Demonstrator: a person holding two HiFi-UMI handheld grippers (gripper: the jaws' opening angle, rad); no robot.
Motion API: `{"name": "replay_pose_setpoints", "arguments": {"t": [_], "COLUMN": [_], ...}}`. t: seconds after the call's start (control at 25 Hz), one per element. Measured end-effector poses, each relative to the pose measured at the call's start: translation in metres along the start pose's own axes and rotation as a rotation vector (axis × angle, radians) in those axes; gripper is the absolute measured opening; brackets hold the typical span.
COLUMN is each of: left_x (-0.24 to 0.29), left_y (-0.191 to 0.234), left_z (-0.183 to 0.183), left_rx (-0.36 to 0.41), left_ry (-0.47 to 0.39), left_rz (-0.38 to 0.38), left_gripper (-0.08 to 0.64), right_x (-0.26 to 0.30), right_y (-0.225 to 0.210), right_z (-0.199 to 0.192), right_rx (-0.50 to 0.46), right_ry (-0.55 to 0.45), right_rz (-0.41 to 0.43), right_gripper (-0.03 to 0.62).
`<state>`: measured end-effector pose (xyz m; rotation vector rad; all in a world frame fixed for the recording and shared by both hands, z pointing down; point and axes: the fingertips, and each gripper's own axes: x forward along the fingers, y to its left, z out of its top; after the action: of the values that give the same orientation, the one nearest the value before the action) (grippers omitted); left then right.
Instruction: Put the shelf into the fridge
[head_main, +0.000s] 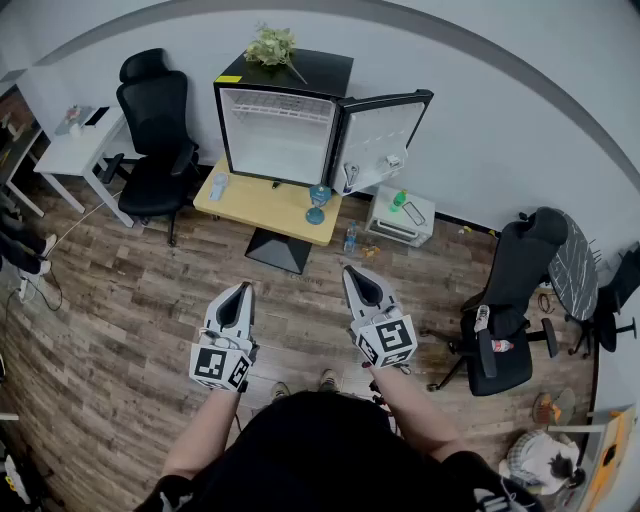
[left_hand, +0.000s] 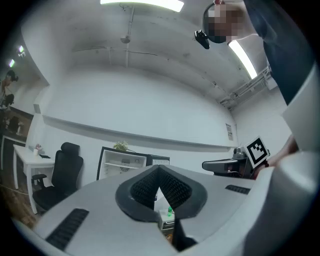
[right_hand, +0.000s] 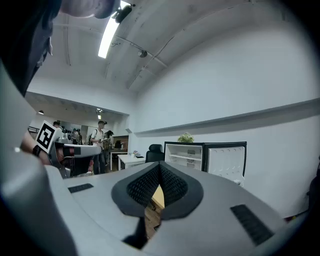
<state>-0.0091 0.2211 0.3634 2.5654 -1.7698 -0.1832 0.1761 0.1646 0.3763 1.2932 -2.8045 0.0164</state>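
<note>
Nearby, left claw and right claw are both pressed together, empty. Farther off, at the counter's back edge, the open fridge shows a wire shelf high inside. It is probably light, stiff and slippery, best pinched by its front bar.

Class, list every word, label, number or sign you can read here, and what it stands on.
No text reads clearly.
Yellow label on the fridge: too small.
Wall notice: blurred.
Marker cubes: square patterns, no words.
</note>
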Motion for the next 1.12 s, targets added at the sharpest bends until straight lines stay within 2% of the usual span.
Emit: {"name": "replay_pose_setpoints", "arguments": {"t": [0.36, 0.52, 0.64, 0.72, 0.76, 0.8, 0.84, 0.88, 1.0, 1.12], "left_x": [0.0, -0.002, -0.006, -0.009, -0.01, -0.01, -0.011, -0.013, -0.02, -0.025], "left_y": [0.001, 0.003, 0.005, 0.009, 0.011, 0.013, 0.016, 0.02, 0.033, 0.045], "left_z": [0.003, 0.001, -0.001, -0.002, -0.001, -0.001, 0.0, 0.001, 0.001, -0.001], "left_rx": [-0.003, -0.014, -0.02, -0.022, -0.023, -0.023, -0.023, -0.023, -0.024, -0.024], "left_ry": [-0.003, 0.0, 0.005, 0.005, 0.004, 0.002, -0.001, -0.004, -0.013, -0.015], "left_rz": [-0.013, -0.009, -0.012, -0.017, -0.021, -0.028, -0.035, -0.042, -0.056, -0.066], "left_gripper": [0.018, 0.018, 0.018, 0.018, 0.018, 0.018, 0.018, 0.018, 0.018, 0.018], "right_x": [0.001, -0.002, 0.003, 0.007, 0.01, 0.013, 0.017, 0.022, 0.033, 0.04], "right_y": [0.002, 0.006, 0.011, 0.017, 0.021, 0.025, 0.03, 0.036, 0.055, 0.063], "right_z": [0.002, 0.01, 0.006, 0.004, 0.005, 0.008, 0.011, 0.012, 0.015, 0.021], "right_rx": [0.013, 0.078, 0.092, 0.144, 0.182, 0.219, 0.247, 0.254, 0.219, 0.201], "right_ry": [-0.005, -0.08, -0.055, -0.052, -0.068, -0.089, -0.102, -0.101, -0.089, -0.1], "right_rz": [-0.012, 0.036, 0.044, 0.065, 0.084, 0.104, 0.12, 0.132, 0.164, 0.163], "right_gripper": [0.012, 0.014, 0.044, 0.149, 0.175, 0.252, 0.385, 0.463, 0.512, 0.512]}}
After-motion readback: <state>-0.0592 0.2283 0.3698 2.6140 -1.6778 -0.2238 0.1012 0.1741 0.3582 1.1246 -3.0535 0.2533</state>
